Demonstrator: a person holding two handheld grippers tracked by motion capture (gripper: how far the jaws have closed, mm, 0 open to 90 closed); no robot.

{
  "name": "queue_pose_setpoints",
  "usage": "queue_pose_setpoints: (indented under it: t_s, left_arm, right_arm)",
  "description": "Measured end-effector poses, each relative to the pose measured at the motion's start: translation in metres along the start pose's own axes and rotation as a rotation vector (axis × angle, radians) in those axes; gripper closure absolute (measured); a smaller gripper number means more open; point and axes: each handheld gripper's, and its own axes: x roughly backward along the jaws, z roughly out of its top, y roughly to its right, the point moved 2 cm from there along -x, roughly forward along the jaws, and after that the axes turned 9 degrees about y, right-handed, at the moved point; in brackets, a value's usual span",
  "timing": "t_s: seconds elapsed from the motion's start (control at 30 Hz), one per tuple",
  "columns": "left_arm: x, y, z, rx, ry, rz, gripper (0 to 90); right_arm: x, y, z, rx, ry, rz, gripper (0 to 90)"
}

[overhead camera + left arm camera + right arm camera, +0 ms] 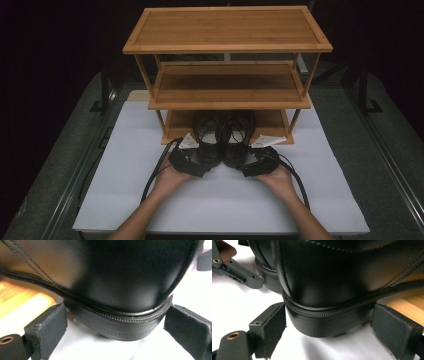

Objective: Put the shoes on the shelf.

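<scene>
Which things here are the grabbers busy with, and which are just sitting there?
In use: left shoe, right shoe, left hand-held gripper, right hand-held gripper, wooden shoe rack.
Just there: white board, dark table.

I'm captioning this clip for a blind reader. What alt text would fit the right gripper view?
The rounded end of a black leather shoe, with a stitched welt and a thick black sole, sits between the right gripper's two black jaws, which flank the sole with small gaps showing. It rests on a white surface; a wooden shelf edge shows at right.
</scene>
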Motion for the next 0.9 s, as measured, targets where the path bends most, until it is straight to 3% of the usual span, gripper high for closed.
queue_pose_setpoints:
  t_s: [0.1, 0.4, 0.63, 0.9]
  left_arm:
    - [-0.001, -0.001, 0.004, 0.012, 0.022, 0.001, 3.8]
    - [-0.005, -0.009, 0.017, 0.019, 0.028, -0.008, 2.7]
    - [-0.012, -0.018, 0.023, 0.056, 0.051, -0.003, 1.7]
    - [-0.027, -0.031, 0.03, 0.069, 0.042, 0.021, 1.3]
  right_arm:
    - [0.001, 0.002, 0.003, -0.003, 0.005, 0.0, 12.2]
    - [-0.001, 0.012, 0.012, -0.023, 0.006, 0.009, 11.1]
    - [-0.006, 0.02, 0.019, -0.035, 0.007, 0.014, 11.1]
    - [-0.018, 0.035, 0.024, -0.042, 0.001, 0.0, 11.0]
